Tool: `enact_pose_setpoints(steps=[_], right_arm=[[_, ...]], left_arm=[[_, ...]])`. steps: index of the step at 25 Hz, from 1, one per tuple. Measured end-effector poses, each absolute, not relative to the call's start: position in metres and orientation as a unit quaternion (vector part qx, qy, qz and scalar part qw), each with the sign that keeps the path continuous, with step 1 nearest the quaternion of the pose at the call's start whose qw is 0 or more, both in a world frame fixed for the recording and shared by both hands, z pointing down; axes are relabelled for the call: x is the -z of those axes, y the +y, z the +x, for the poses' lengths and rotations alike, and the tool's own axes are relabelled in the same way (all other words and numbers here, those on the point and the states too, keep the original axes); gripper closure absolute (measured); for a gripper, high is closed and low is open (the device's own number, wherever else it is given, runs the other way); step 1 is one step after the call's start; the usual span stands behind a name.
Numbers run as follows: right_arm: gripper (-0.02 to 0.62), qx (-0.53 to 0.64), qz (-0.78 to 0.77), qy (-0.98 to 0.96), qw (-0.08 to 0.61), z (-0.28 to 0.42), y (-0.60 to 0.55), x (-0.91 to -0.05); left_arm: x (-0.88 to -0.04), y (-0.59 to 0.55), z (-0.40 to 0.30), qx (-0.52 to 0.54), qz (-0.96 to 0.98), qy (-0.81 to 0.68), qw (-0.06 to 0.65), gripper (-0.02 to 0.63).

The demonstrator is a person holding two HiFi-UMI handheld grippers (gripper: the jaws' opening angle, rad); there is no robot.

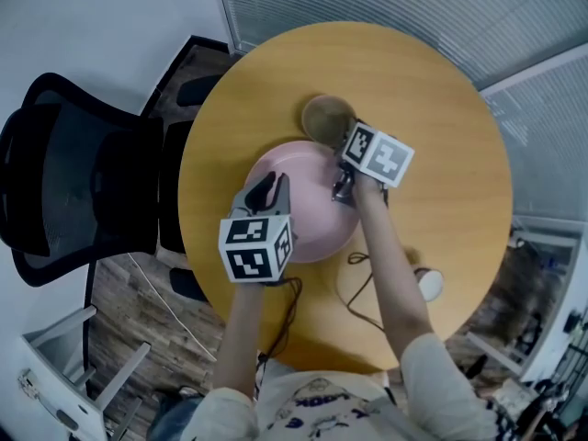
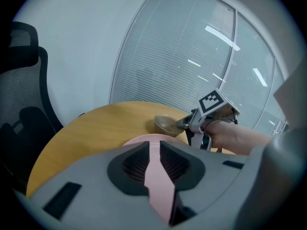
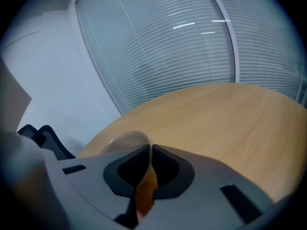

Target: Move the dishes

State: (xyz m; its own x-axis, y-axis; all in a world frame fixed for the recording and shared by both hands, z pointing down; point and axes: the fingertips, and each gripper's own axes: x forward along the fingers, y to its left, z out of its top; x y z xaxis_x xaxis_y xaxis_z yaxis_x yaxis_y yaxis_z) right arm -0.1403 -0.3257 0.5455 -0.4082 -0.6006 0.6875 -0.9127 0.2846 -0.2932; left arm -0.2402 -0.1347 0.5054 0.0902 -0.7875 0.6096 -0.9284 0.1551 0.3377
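A pink plate (image 1: pixel 308 205) lies in the middle of the round wooden table (image 1: pixel 441 154). My left gripper (image 1: pixel 271 189) is shut on its near left rim; in the left gripper view pink plate (image 2: pixel 154 176) fills the gap between the jaws of that gripper (image 2: pixel 153 150). A brown bowl (image 1: pixel 326 118) is just beyond the plate's far edge. My right gripper (image 1: pixel 347 141) is shut on its thin rim, as the right gripper view shows at the bowl (image 3: pixel 125 140) and gripper (image 3: pixel 149 153). From the left gripper view the bowl (image 2: pixel 167 124) hangs off the right gripper (image 2: pixel 186 123).
A black office chair (image 1: pixel 73 182) stands left of the table. A small white cup (image 1: pixel 430 285) and a dark cable (image 1: pixel 363 288) lie on the table's near right. Windows with blinds (image 1: pixel 395 7) run behind the table.
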Motion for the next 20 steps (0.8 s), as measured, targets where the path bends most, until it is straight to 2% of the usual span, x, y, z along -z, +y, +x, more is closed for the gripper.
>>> enact_pose_setpoints(steps=[16, 20], right_arm=[[0.572, -0.296, 0.503, -0.785, 0.210, -0.129, -0.321, -0.521], [0.532, -0.275, 0.500, -0.797, 0.197, -0.124, -0.310, -0.497]], left_arm=[[-0.490, -0.135, -0.244, -0.089, 0.646, -0.673, 0.350, 0.543], [-0.478, -0.135, -0.234, -0.088, 0.657, -0.667, 0.339, 0.543]])
